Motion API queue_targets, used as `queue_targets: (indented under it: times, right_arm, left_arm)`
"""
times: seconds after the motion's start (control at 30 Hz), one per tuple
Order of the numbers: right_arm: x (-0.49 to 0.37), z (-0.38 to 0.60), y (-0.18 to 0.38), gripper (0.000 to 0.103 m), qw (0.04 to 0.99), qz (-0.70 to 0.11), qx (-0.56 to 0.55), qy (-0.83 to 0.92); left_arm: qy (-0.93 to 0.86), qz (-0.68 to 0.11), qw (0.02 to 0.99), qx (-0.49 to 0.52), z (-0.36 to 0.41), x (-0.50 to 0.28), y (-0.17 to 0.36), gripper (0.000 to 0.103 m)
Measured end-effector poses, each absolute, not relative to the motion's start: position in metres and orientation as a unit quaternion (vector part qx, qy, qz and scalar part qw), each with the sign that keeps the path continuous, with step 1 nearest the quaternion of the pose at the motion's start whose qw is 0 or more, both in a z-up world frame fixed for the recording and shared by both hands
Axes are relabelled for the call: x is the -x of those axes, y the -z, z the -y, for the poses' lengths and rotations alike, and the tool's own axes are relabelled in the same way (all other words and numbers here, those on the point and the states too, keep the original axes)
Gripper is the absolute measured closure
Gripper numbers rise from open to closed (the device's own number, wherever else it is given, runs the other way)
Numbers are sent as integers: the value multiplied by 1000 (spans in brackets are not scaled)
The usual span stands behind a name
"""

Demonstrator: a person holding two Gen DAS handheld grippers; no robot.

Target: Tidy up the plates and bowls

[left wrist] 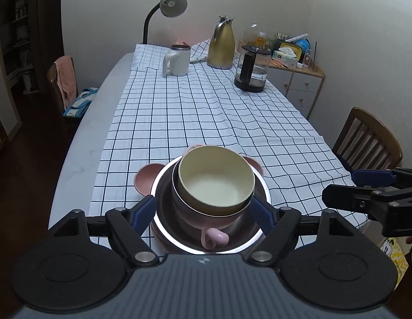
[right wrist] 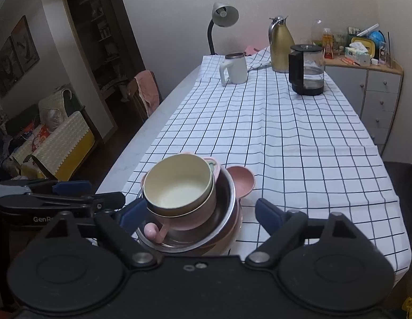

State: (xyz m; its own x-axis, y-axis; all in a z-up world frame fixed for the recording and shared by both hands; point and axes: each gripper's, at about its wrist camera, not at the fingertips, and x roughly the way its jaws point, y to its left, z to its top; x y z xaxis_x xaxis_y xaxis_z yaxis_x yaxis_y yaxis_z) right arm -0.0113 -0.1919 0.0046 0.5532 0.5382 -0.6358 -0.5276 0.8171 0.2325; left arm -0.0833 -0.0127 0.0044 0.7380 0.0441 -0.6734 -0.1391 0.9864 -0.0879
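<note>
Left wrist: stack [left wrist: 213, 186] of bowls sits at desk [left wrist: 81, 143] near edge. Left gripper [left wrist: 206, 210] jaws wide, flanking it; right gripper [right wrist: 198, 212] jaws wide, beside it. Cloth [right wrist: 285, 133] beyond lies open.

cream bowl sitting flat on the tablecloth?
No, the cream bowl is nested tilted in the pink mug, which sits inside the steel bowl.

Both tools share one build: matte black linkage arms with silver pivot screws, round black discs at the lower corners of each frame, and blue-padded fingers [left wrist: 144, 207]. The left gripper [left wrist: 206, 210] has a ribbed grey housing; the right gripper [right wrist: 200, 212] carries two small silver screws.
</note>
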Motion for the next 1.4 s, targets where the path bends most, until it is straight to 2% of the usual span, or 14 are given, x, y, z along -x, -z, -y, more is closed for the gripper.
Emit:
queue_targets:
  times: [0.1, 0.27, 1.4]
  right_arm:
    - [17, 199, -8, 4, 885, -352, -8, -304]
    - [26, 209, -13, 0, 889, -341, -14, -306]
    - [47, 225, -21, 0, 893, -325, -23, -311]
  left_arm:
    - [-49, -355, 931, 71, 20, 89, -7, 17]
    - [-61, -348, 933, 76, 29, 100, -11, 1]
    - [-70, -292, 949, 91, 47, 137, -34, 1]
